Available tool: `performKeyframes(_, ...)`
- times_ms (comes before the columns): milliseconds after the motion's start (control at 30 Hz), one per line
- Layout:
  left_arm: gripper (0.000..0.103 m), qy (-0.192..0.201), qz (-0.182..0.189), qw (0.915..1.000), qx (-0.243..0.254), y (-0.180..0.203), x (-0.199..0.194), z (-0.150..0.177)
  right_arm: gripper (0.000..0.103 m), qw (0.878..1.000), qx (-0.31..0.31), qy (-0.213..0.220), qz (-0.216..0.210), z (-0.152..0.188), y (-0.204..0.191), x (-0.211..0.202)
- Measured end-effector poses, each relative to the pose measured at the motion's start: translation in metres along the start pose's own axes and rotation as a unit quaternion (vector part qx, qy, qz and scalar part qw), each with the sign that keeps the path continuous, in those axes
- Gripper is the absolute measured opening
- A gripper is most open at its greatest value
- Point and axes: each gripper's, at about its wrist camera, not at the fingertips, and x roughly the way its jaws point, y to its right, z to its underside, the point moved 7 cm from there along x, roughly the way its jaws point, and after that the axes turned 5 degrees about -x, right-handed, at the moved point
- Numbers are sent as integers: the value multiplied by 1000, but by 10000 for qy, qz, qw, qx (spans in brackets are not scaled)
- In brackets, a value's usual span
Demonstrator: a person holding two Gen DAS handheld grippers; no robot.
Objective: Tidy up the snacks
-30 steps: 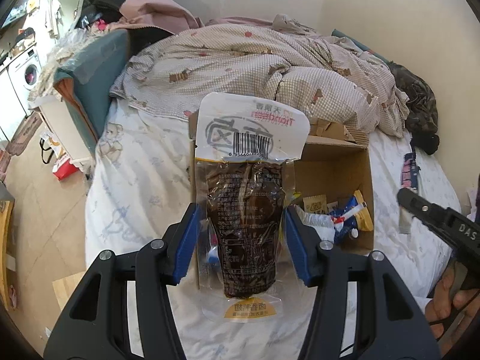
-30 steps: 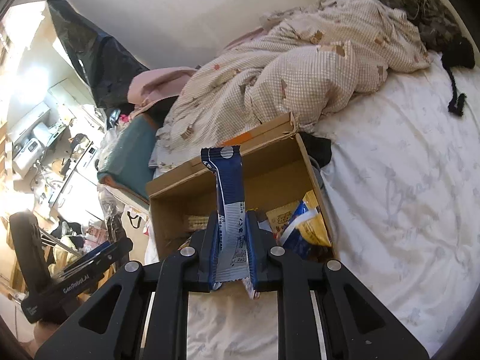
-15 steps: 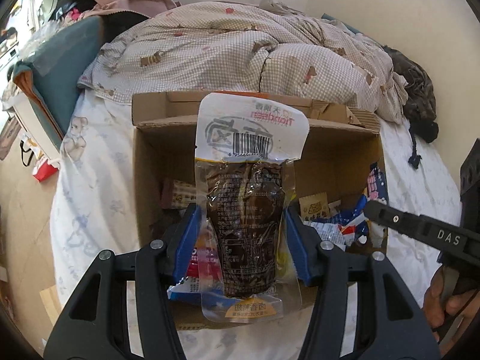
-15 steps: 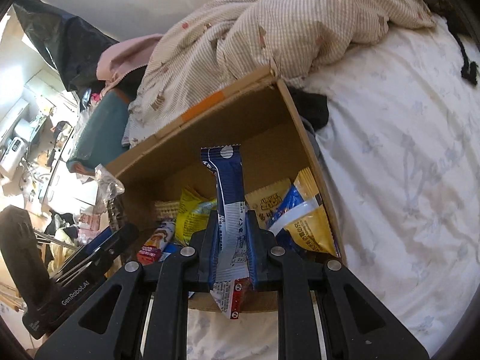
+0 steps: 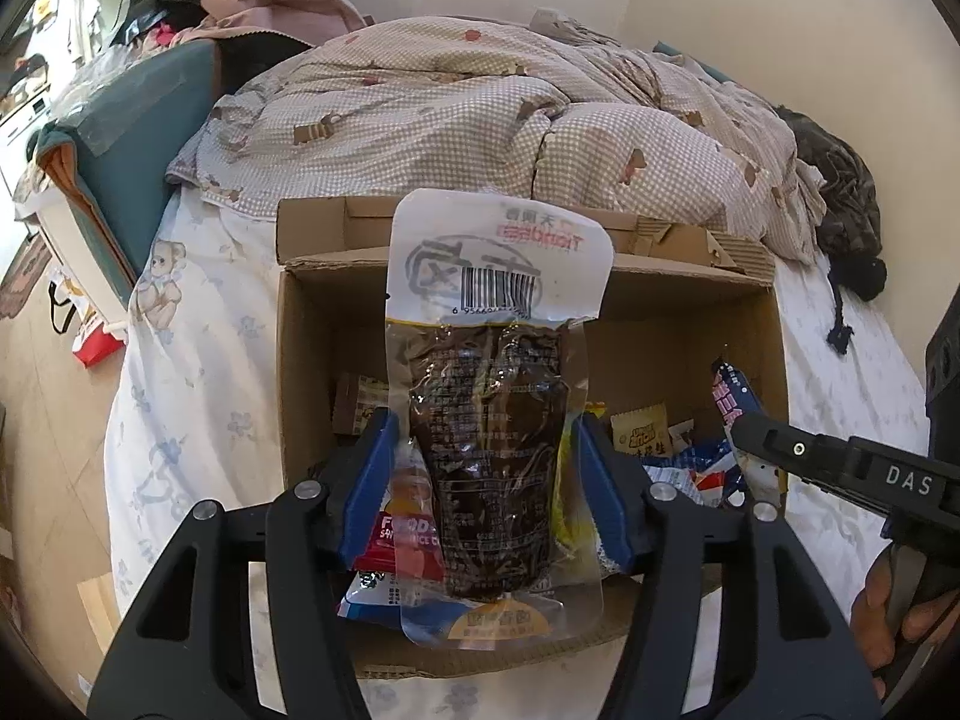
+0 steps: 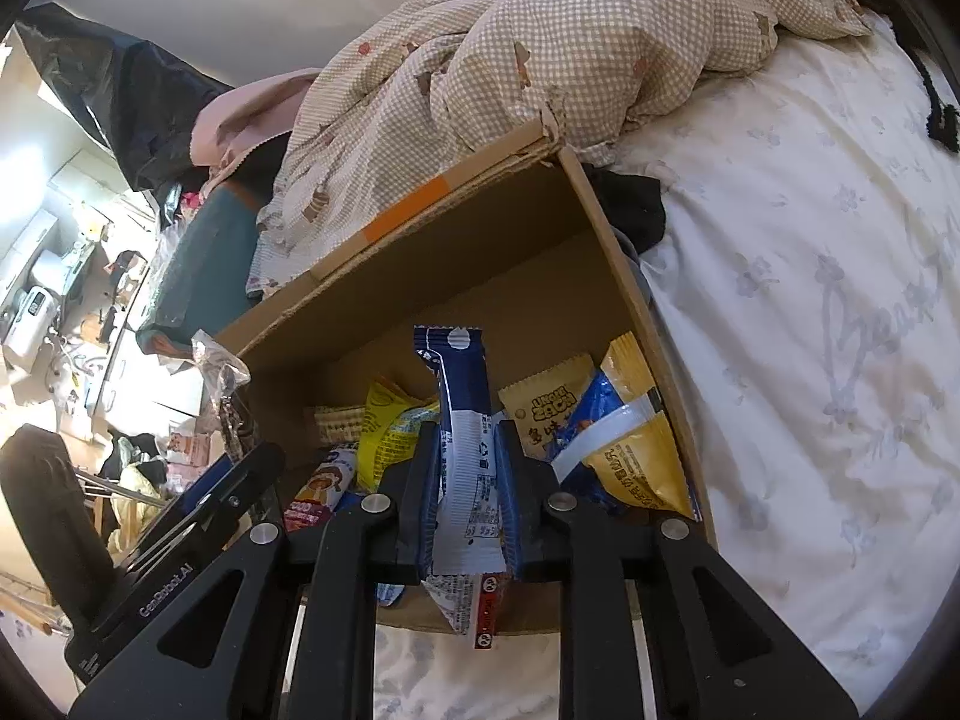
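Note:
An open cardboard box [image 5: 306, 360] sits on the bed with several snack packets in it. My left gripper [image 5: 483, 420] holds a clear pouch of dark brown food [image 5: 489, 450] upright over the box's front half. Its blue pads [image 5: 375, 480] still touch the pouch's edges while the jaws are opening. My right gripper [image 6: 465, 426] is shut on a blue and white snack bar [image 6: 459, 390] above the box [image 6: 480, 240], and its jaws are just starting to open. One right finger [image 5: 798, 450] shows over the box's right side.
Yellow packets [image 6: 636, 456] and a red one [image 5: 402, 534] lie in the box. A checked duvet [image 5: 480, 120] is heaped behind it, and white sheet [image 6: 810, 300] lies to its right. A dark garment [image 5: 846, 198] is at the far right. A hand [image 5: 888, 612] grips the right tool.
Both grippers dropped toward the box with their snacks, so its inside now fills the lower views. Over the last half second they stay put, both snacks still in the jaws.

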Motion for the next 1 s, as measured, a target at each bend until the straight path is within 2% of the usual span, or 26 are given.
performKeyframes(67, 59, -36, -21, 10000, -57, -1, 0, 0, 21, 10000, 22, 74, 55, -2, 1, -3)
performKeyframes(100, 61, -36, 43, 9999, -96, -1, -1, 0, 26, 9998, 24, 150, 142, -4, 2, -6)
performKeyframes(133, 69, 18, 37, 9999, -109, 0, -4, -1, 52, 9996, 40, 217, 165, -6, 2, -9)
performKeyframes(167, 80, 138, -29, 9999, -93, 0, -8, -3, 69, 9994, 88, 285, 146, -8, 2, -12)
performKeyframes(200, 85, 258, -81, 9996, -78, 0, -12, -4, 87, 9988, 149, 472, 58, -10, 2, -18)
performKeyframes(233, 92, 433, -127, 9990, -59, 0, -18, -6, 88, 9984, 121, 555, 40, -12, 0, -22)
performKeyframes(267, 93, 549, -114, 9984, -31, 1, -23, -8, 88, 9985, 30, 545, 77, -13, -3, -24)
performKeyframes(333, 93, 666, -205, 9976, 14, 0, -30, -11, 88, 9982, -287, 514, 126, -13, -12, -28)
performKeyframes(467, 93, 1080, -293, 9937, -16, -5, -58, -15, 89, 9940, -667, 831, 254, -10, -29, -50)
performKeyframes(567, 93, 1222, -340, 9919, -78, -10, -77, -16, 93, 9915, -795, 983, 305, -5, -38, -65)
performKeyframes(700, 94, 1219, -324, 9918, -208, -19, -102, -7, 96, 9882, -967, 1131, 350, 6, -50, -88)
performKeyframes(767, 102, 1223, -380, 9913, -290, -27, -115, 3, 100, 9858, -1071, 1220, 420, 17, -53, -100)
performKeyframes(833, 103, 1247, -451, 9905, -372, -37, -130, 18, 103, 9839, -1156, 1258, 521, 30, -52, -108)
performKeyframes(1000, 103, 1136, -584, 9911, -374, -52, -149, 49, 103, 9831, -1263, 1110, 721, 61, -51, -119)
